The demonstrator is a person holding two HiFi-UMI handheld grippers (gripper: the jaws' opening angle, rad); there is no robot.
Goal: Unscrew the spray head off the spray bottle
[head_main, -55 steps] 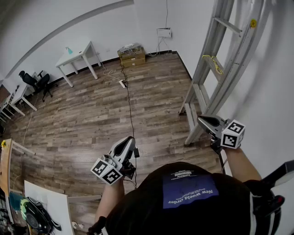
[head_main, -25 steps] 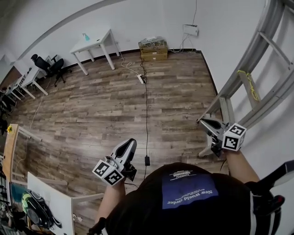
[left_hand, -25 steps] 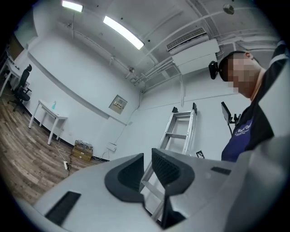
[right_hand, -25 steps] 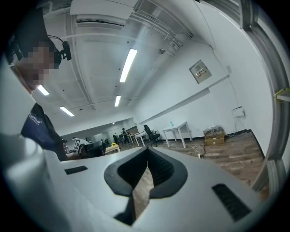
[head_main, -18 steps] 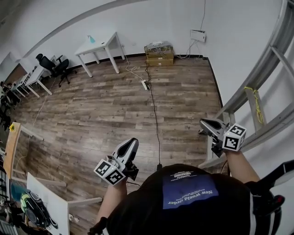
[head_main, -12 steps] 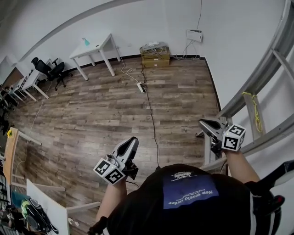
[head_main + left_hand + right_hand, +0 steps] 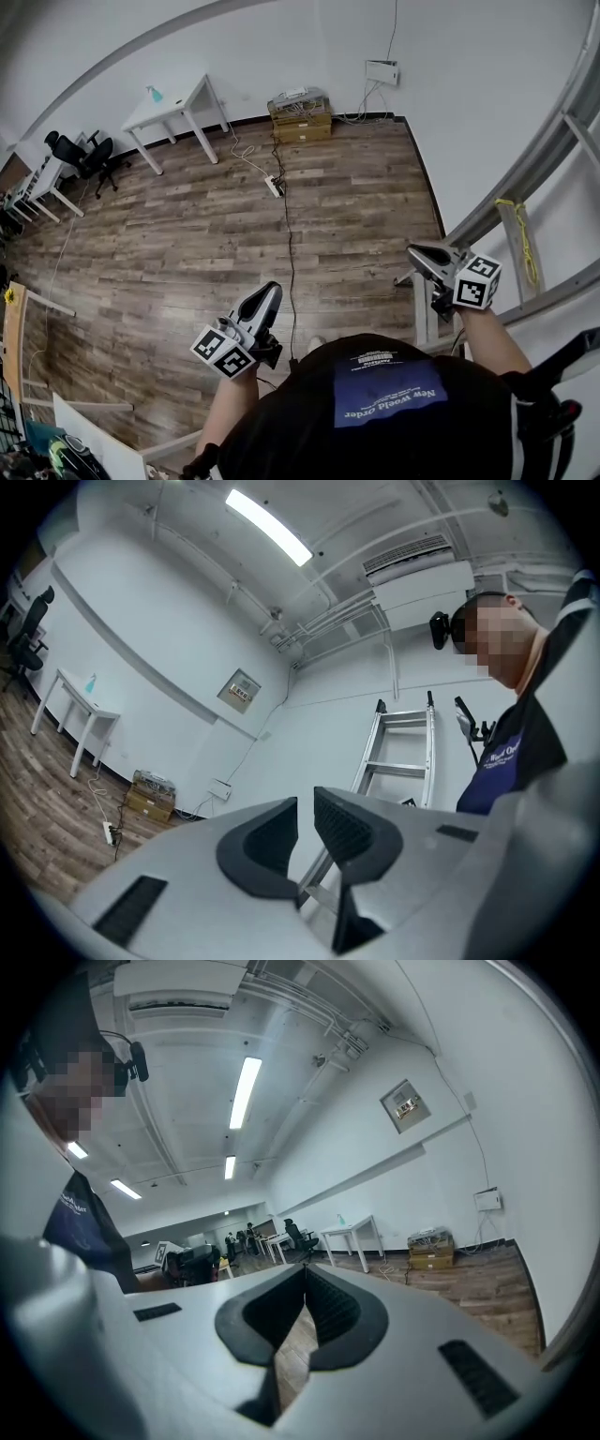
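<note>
the bottle (image 7: 153, 94), small and pale teal, stands upright on a white 4-legged surface (image 7: 183, 98) by the far wall (image 7: 281, 47), well apart from both tools; its nozzle's heading is too small to tell. the left tool (image 7: 267, 292) and right tool (image 7: 417, 253) are closed, holding nothing. a thin cable (image 7: 286, 244) crosses the wood-plank floor (image 7: 187, 234) between. a metal ladder (image 7: 525, 234) stands at the right.

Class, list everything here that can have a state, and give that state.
Left gripper: shut, empty.
Right gripper: shut, empty.
Spray bottle: upright on far table.
Ladder: standing.
Chair: unoccupied.
</note>
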